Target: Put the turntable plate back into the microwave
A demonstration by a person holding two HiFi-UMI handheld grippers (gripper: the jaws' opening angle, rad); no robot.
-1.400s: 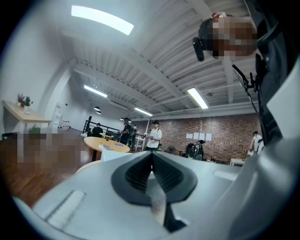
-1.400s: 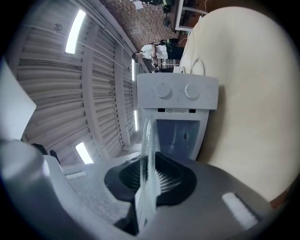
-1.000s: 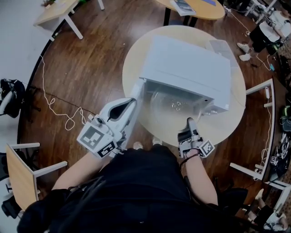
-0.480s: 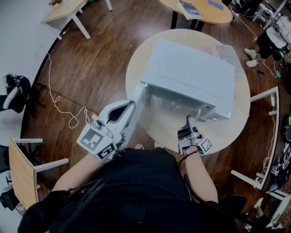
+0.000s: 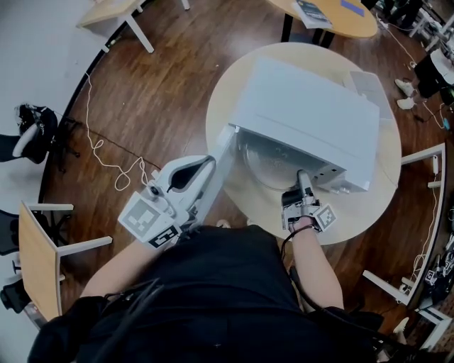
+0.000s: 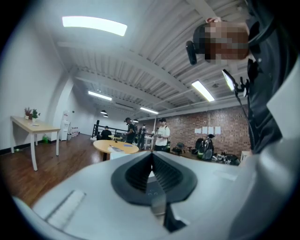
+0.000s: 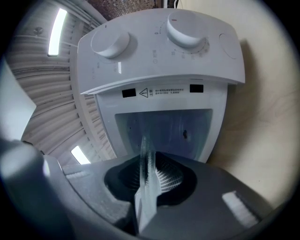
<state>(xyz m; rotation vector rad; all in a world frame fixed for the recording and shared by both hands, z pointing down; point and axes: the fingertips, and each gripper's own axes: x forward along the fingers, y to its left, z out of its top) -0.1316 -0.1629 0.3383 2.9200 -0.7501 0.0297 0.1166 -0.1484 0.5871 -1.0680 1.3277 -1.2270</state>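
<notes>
Centrally, in the head view, a white microwave [image 5: 312, 117] stood on a round pale desk [image 5: 355, 205], its door [image 5: 225, 145] swung open toward 9 o'clock. Item one, the glass turntable plate [image 5: 261, 162]: clear and round, it lay flat at the mouth of the cavity, its far half under the microwave's roof and its near rim projecting toward 6 o'clock over the desk. Item two, the right gripper [image 5: 301, 177]: it pointed toward 12 o'clock at the 5 o'clock edge of the plate, with its jaws clamped on the glass rim. In the right gripper view the rim ran edge-on between the ribbed pads [image 7: 164, 180], and the cavity opening [image 7: 173, 129] sat straight ahead. Two white knobs [image 7: 187, 29] on the control panel showed at 12 o'clock of that view. Item three, the left gripper [image 5: 209, 163]: it sat at 8 o'clock of the microwave, just beside the lower edge of the open door; whether it touched the door could not be told. Its jaws met with nothing between them, as the left gripper view confirmed. Item four, surroundings: a dark wooden floor [image 5: 142, 99], a white cable [image 5: 106, 152] looped on it at 9 o'clock, and a second round desk [image 5: 326, 14] at 12 o'clock.
</notes>
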